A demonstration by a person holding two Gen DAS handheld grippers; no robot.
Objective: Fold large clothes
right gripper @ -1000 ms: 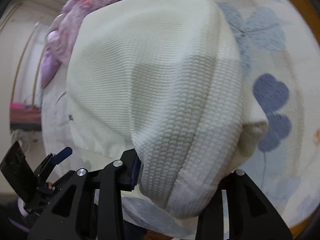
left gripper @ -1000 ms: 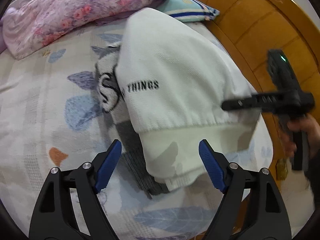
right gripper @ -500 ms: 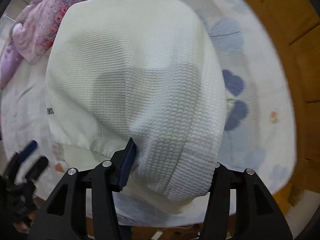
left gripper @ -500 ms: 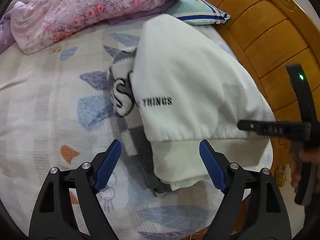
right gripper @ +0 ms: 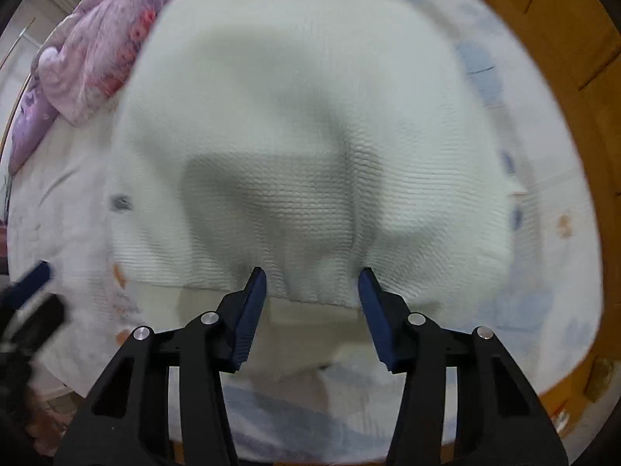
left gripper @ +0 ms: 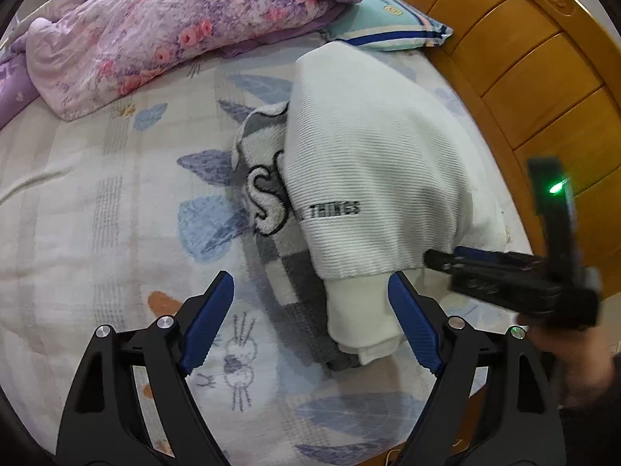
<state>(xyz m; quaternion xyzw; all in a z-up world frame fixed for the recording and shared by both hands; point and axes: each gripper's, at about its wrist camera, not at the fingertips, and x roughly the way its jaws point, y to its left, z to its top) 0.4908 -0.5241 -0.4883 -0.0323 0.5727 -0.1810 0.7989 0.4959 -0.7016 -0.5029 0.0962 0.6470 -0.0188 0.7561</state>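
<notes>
A folded white knit sweater (left gripper: 372,178) with black lettering lies on top of a folded grey checked garment (left gripper: 268,198) on the bed. My left gripper (left gripper: 310,314) is open and empty, just in front of the stack's near end. My right gripper (right gripper: 312,310) is open and empty, just off the white sweater (right gripper: 310,136), which fills the blurred right wrist view. The right gripper also shows in the left wrist view (left gripper: 458,262) at the sweater's right edge.
The bed sheet (left gripper: 97,213) has a leaf print. A purple floral quilt (left gripper: 163,27) is bunched at the back left, with a striped pillow (left gripper: 388,31) behind the stack. A wooden headboard (left gripper: 524,58) runs along the right.
My right gripper has let go of the white sweater and pulled back from it, now open. My left gripper has backed away from the stack, still open.
</notes>
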